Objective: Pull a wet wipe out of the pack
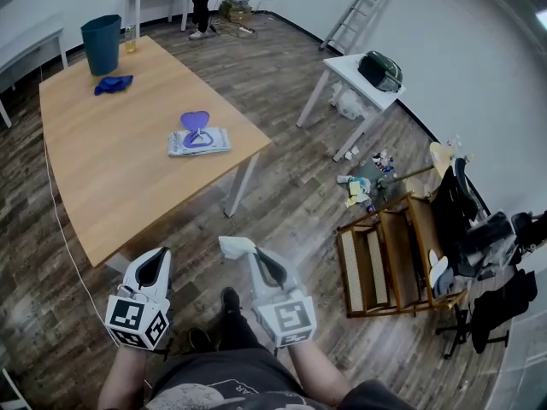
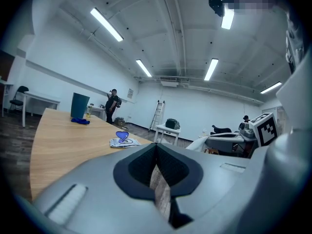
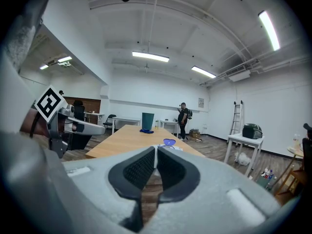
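here right gripper (image 1: pixel 254 254) pinches a wet wipe (image 1: pixel 234 245); left gripper (image 1: pixel 156 254) closed, empty

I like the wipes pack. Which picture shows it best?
The head view: the wipes pack lies whole on the table, seen from above. The left gripper view shows it small and side-on; the right gripper view, only its top.

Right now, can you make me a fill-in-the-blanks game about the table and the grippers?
The wipe pack has its purple lid standing ___.
The blue cloth lies beside the teal ___.
The gripper holding the white wet wipe is the person's ___ one.
The left gripper holds ___.
Missing words: open, bin, right, nothing.
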Demonstrator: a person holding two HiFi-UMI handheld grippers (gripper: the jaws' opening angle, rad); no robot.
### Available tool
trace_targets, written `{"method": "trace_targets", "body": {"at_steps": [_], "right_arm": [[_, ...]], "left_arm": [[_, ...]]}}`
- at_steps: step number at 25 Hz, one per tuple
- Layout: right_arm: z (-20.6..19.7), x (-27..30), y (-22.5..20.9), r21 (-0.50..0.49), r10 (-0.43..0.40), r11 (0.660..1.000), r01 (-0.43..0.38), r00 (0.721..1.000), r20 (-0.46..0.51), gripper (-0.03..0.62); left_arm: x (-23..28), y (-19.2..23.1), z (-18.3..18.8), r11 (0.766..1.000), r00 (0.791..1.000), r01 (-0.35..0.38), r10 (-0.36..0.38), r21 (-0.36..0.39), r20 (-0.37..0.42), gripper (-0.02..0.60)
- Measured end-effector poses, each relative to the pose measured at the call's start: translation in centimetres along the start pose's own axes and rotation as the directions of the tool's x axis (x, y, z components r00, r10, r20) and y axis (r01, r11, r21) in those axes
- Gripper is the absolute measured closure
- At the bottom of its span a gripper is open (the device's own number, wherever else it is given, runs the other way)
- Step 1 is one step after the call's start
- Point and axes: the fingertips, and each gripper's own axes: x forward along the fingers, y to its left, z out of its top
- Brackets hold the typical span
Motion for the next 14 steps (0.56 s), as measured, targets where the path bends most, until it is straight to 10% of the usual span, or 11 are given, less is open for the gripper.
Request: {"method": "trace_targets", "body": {"at_steps": [14], "right_arm": [[0.2,1.0,1.5,-0.011,0.033,0.999,-0.033,0.999,-0.003,0.588]], "left_arm": [[-0.6,1.2,0.3,1.0,1.0,-0.011,0.012,0.016,-0.005,0.563]]}}
